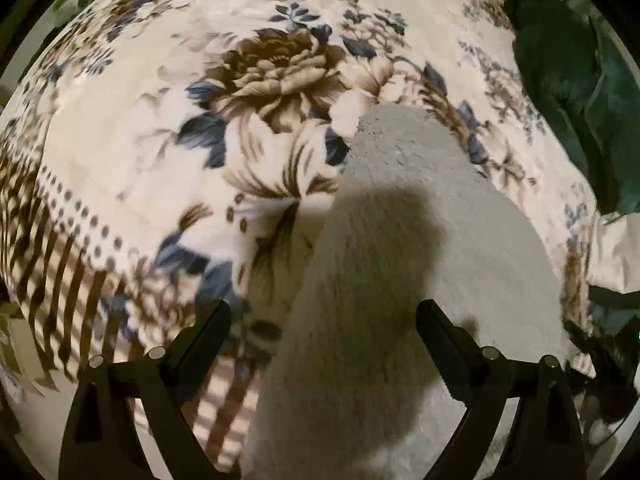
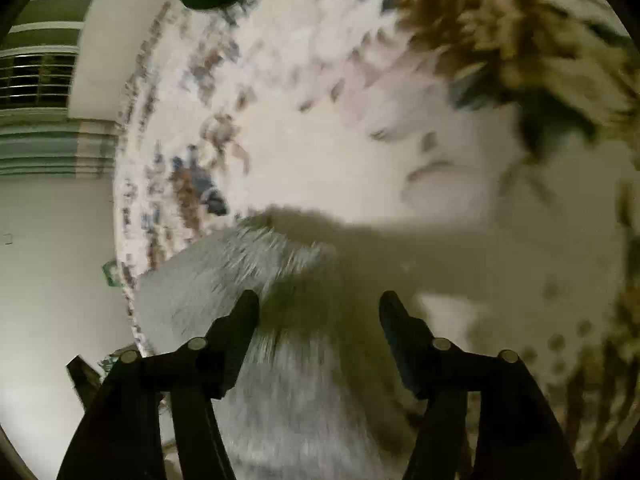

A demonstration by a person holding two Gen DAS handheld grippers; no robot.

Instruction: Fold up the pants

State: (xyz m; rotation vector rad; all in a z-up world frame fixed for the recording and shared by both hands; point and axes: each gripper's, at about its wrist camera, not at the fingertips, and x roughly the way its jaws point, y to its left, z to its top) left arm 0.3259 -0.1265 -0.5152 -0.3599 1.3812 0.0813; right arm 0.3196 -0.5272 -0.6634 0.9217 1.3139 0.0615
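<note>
Grey fleecy pants on floral blanket; both tongs apart.

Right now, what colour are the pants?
Light grey pants, clearest in the left wrist view.

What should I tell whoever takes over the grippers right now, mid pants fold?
Left gripper: open, above the grey pants, holding nothing.
Right gripper: open, also above the pants, empty.
The pants lie in a long strip on the floral blanket; a dark green cushion sits at the far edge.
Done: cannot tell how many folds, the views are blurred.
Left: grip an end and fold.
</note>
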